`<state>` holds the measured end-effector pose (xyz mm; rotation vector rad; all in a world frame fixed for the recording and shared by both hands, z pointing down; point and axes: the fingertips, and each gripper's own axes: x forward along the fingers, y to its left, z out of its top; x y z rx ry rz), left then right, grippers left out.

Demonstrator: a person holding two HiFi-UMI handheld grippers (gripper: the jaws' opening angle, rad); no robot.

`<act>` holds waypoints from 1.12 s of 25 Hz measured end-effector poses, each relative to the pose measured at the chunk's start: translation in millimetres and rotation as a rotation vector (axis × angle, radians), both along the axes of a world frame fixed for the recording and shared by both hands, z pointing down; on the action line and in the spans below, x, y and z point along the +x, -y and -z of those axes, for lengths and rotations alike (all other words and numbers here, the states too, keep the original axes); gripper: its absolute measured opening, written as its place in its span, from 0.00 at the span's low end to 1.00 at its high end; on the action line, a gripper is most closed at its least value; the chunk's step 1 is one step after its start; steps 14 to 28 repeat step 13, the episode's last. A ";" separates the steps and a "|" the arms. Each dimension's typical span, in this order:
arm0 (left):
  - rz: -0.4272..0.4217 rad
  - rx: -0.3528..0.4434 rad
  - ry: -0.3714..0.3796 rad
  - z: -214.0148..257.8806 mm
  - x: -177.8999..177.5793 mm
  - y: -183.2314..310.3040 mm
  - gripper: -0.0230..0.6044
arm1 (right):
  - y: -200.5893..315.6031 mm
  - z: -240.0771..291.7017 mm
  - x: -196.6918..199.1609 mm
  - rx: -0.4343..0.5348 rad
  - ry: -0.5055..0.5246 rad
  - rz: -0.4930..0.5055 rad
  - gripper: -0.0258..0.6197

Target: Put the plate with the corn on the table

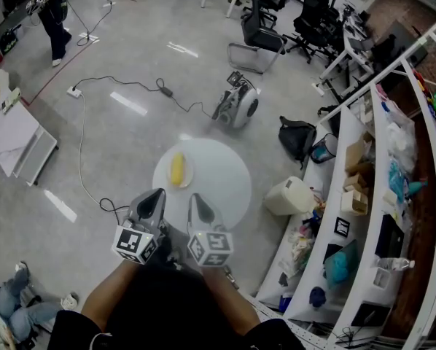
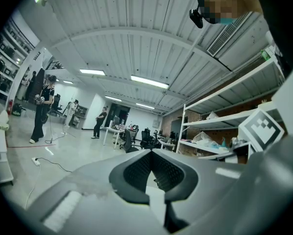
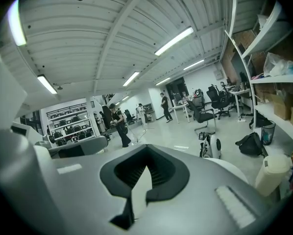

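A yellow corn cob (image 1: pixel 176 169) lies on a small pale plate (image 1: pixel 188 179), which rests on the left part of the round white table (image 1: pixel 222 177). Both grippers are held low, close to my body at the table's near edge, a short way from the plate. My left gripper (image 1: pixel 157 195) is shut with nothing in it, its tips pointing toward the plate. Beside it, my right gripper (image 1: pixel 197 200) is also shut and empty. In the left gripper view the left gripper (image 2: pixel 152 152) points out over the room; the right gripper (image 3: pixel 147 148) does the same. Neither of those views shows the plate.
A white bin (image 1: pixel 293 195) stands right of the table, in front of the long white shelving (image 1: pixel 364 166) full of boxes. Beyond the table are a small wheeled machine (image 1: pixel 238 106), a black bag (image 1: pixel 297 137), a floor cable (image 1: pixel 116 86) and office chairs (image 1: pixel 262 28). A person (image 1: pixel 52 13) stands far left.
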<state>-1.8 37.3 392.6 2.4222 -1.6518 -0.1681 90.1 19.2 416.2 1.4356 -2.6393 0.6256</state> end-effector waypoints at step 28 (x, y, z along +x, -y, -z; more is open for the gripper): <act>-0.012 -0.006 0.002 1.9 -3.8 -2.4 0.04 | -0.9 10.6 -13.2 0.026 -0.004 0.015 0.05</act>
